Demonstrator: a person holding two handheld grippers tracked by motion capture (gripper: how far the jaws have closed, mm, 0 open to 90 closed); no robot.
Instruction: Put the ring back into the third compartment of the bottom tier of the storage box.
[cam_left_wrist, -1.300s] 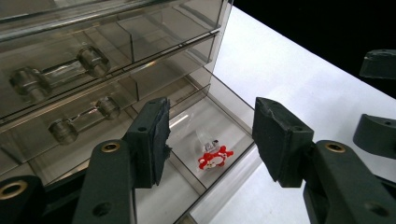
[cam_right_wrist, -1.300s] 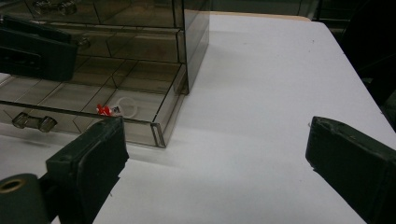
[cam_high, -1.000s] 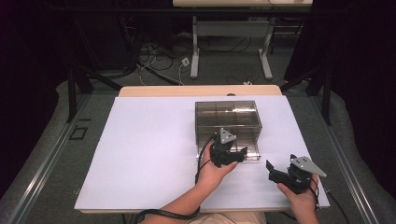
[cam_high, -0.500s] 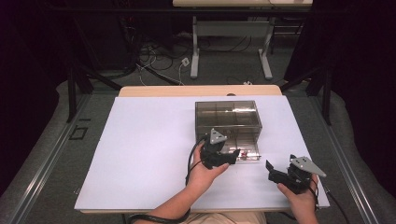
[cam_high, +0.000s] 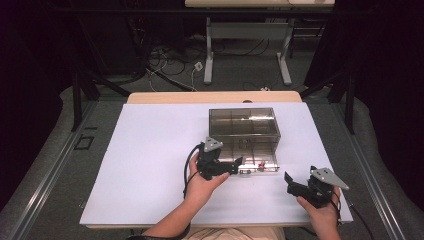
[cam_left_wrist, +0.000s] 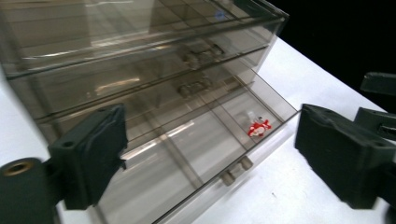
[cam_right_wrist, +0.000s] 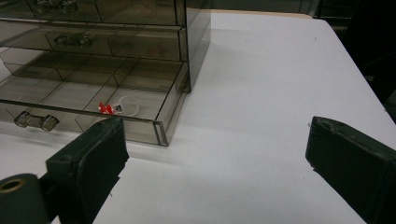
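Observation:
A smoky clear drawer cabinet (cam_high: 242, 120) stands on the white table (cam_high: 150, 150). Its bottom drawer (cam_high: 257, 162) is pulled out, and a small red and white piece (cam_left_wrist: 258, 128) (cam_right_wrist: 106, 109) lies in one compartment. My left gripper (cam_high: 238, 163) (cam_left_wrist: 212, 123) hovers at the drawer's front left. Its jaws have just been opening and stand wide, with nothing pressed between them. The drawer's clear handle (cam_left_wrist: 236, 170) lies just ahead, untouched. My right gripper (cam_high: 289, 179) (cam_right_wrist: 217, 135) rests open near the table's front right, apart from the drawer.
The cabinet's upper drawers (cam_right_wrist: 74, 41) are closed. The table's front edge (cam_high: 210, 223) runs just before both hands. Beyond the table's far edge stand a desk frame (cam_high: 245, 55) and floor cables (cam_high: 170, 65). The right gripper's jaws (cam_left_wrist: 380, 100) show at the left gripper view's right edge.
My left gripper has slid left along the drawer front and its jaws have spread. The right gripper has stayed put. The drawer remains pulled out.

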